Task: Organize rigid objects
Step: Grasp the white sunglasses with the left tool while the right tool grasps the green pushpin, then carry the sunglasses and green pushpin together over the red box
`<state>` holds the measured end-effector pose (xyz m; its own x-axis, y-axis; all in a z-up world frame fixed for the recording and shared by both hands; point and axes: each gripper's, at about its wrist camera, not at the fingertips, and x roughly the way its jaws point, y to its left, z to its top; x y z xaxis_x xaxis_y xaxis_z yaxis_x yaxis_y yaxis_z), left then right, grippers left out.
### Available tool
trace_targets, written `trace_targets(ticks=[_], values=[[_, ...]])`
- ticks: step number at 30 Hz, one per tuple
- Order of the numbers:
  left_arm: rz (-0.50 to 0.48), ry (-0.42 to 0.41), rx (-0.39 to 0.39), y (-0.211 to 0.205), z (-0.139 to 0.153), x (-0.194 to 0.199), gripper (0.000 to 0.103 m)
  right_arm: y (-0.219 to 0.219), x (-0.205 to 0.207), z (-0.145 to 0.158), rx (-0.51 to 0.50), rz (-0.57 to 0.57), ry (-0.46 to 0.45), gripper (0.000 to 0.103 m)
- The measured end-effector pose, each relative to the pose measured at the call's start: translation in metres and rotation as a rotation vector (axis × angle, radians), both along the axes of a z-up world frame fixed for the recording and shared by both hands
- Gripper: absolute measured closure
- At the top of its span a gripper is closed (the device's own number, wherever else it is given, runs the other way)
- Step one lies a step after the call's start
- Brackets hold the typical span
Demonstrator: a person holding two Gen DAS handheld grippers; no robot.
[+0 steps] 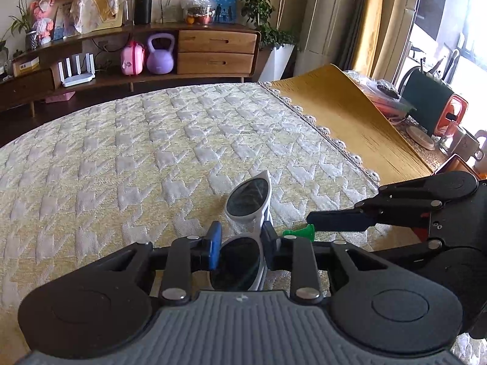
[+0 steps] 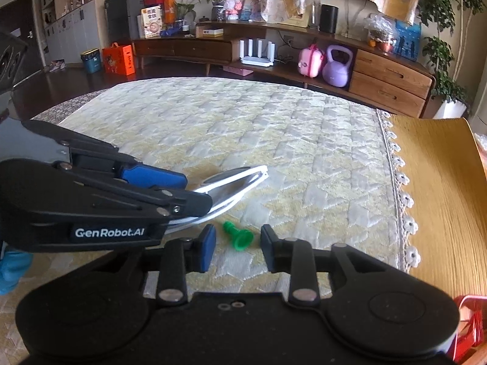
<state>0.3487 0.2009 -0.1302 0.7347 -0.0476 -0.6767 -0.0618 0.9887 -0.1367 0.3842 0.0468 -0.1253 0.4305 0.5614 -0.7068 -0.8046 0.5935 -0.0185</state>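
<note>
White plastic sunglasses (image 1: 250, 213) sit folded in the left gripper (image 1: 242, 248), whose blue-padded fingers (image 1: 214, 245) are narrowed onto the near lens so that both pads press against the frame; the far lens sticks up and forward past the fingertips, above the quilted cream-and-yellow cloth (image 1: 137, 152). Just to the right of the sunglasses, lying on its side on that cloth, is a small green plastic piece (image 2: 238, 234) with a flared end, something like a tiny funnel or peg. The right gripper (image 2: 238, 248) straddles it, one finger on each side, but in the right wrist view clear cloth shows between each pad and the green piece, so it has nothing in its grasp yet. The step in hand looks like taking up both items together. To do it well, the right gripper should settle lower so its pads meet the narrow stem or the flare squarely, not the rounded edge, since so small and slick a piece may squirt out sideways when pinched. Keep the piece centred between the fingers before closing the rest of the way. The left gripper, just left of the green piece, should hold level and avoid squeezing harder: the grip is on a lens, which could pop or scratch. Lifting the sunglasses straight up from the cloth keeps the folded arms from snagging the right gripper's finger close beside them.
</note>
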Motion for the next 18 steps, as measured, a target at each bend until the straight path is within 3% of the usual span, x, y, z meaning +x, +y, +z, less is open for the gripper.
trace_targets(ticks=[1, 11, 18], values=[[0.0, -0.002, 0.001, -0.001, 0.001, -0.001, 0.079, 0.0, -0.001, 0.0, 0.0, 0.002, 0.0, 0.089], [0.024, -0.008, -0.045, 0.0, 0.014, -0.02, 0.097, -0.019, -0.028, 0.008, 0.003, -0.026, -0.005, 0.089], [0.061, 0.015, -0.096, 0.001, 0.018, -0.045, 0.097, -0.052, -0.064, 0.026, 0.025, -0.043, 0.007, 0.089]])
